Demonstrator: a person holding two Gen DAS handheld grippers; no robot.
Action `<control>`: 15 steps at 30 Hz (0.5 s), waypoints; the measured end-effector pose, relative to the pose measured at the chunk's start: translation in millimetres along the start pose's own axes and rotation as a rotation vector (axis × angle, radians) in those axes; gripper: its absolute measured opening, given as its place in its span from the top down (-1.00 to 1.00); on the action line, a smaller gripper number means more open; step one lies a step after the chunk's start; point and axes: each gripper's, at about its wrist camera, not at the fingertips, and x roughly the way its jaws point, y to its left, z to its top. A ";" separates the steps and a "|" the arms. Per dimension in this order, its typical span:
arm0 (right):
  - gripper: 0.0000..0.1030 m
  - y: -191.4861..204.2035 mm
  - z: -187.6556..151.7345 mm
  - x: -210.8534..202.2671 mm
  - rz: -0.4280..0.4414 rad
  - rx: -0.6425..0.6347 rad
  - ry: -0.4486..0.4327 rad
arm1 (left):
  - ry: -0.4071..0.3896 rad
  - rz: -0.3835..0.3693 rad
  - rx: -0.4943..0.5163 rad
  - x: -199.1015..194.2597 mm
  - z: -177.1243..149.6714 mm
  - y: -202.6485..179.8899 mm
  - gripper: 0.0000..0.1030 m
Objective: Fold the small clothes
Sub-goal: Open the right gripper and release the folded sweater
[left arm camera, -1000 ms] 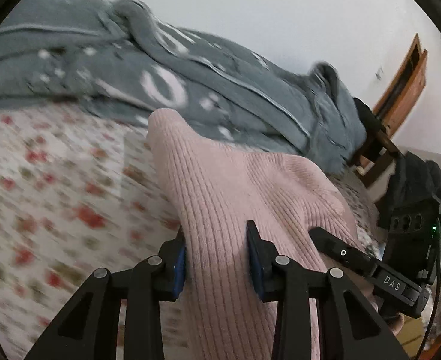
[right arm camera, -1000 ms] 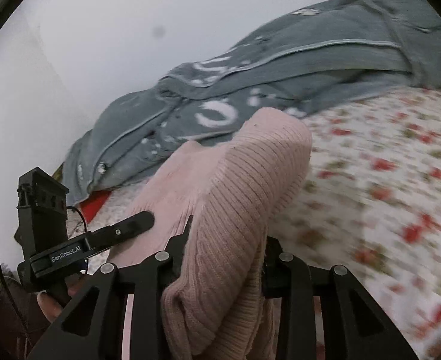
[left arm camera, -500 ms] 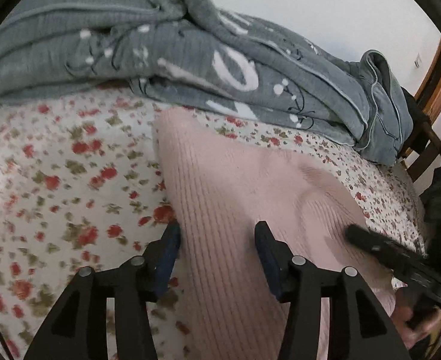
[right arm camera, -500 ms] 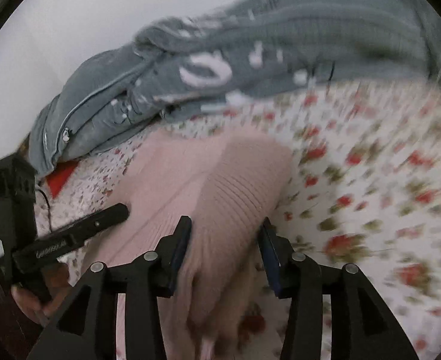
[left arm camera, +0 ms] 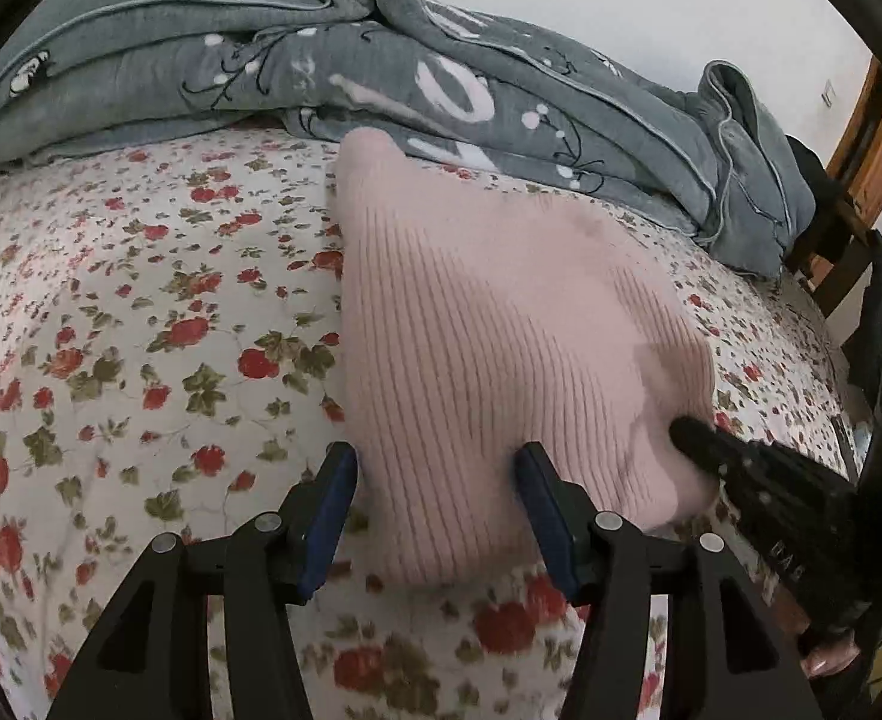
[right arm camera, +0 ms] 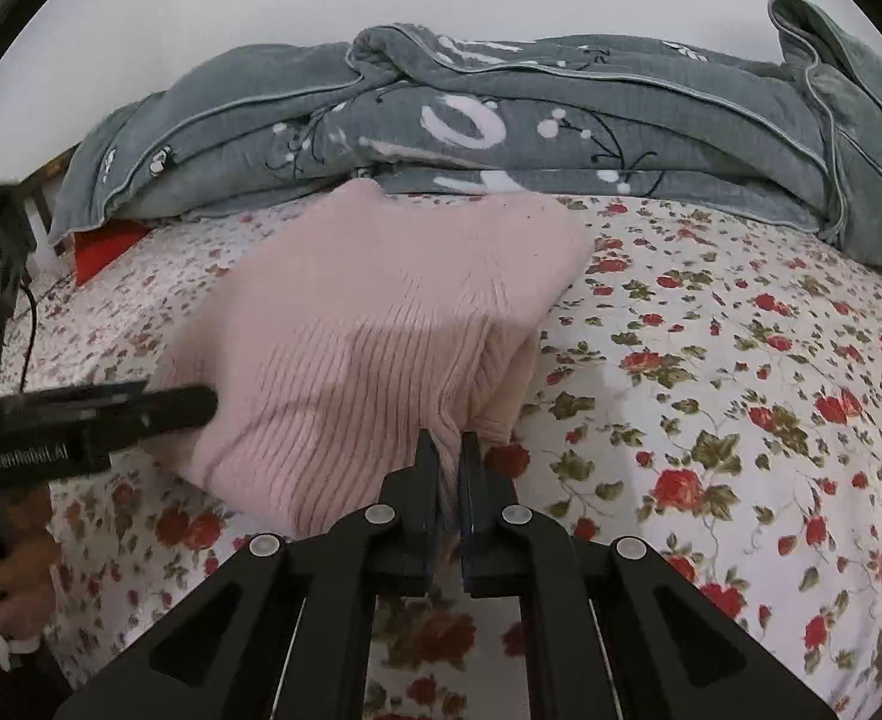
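Since the pink knit sweater [left arm camera: 489,354] on the flowered bedsheet [left arm camera: 141,360] looks light, soft and floppy, the right gripper [right arm camera: 447,450] pinches its near hem while the left gripper [left arm camera: 435,480], jaws just widened, straddles that edge ungripped — take doubled edges, not single layers.

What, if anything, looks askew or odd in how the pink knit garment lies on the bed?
The pink ribbed knit garment lies slanted on the floral bedsheet, its far corner touching the rumpled grey blanket. Its near right edge is bunched where the right gripper pinches it. Nothing looks damaged or spilled.
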 end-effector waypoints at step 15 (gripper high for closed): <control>0.76 -41.6 45.2 3.4 0.127 0.217 -0.113 | -0.072 -0.002 -0.016 -34.9 19.8 18.8 -0.03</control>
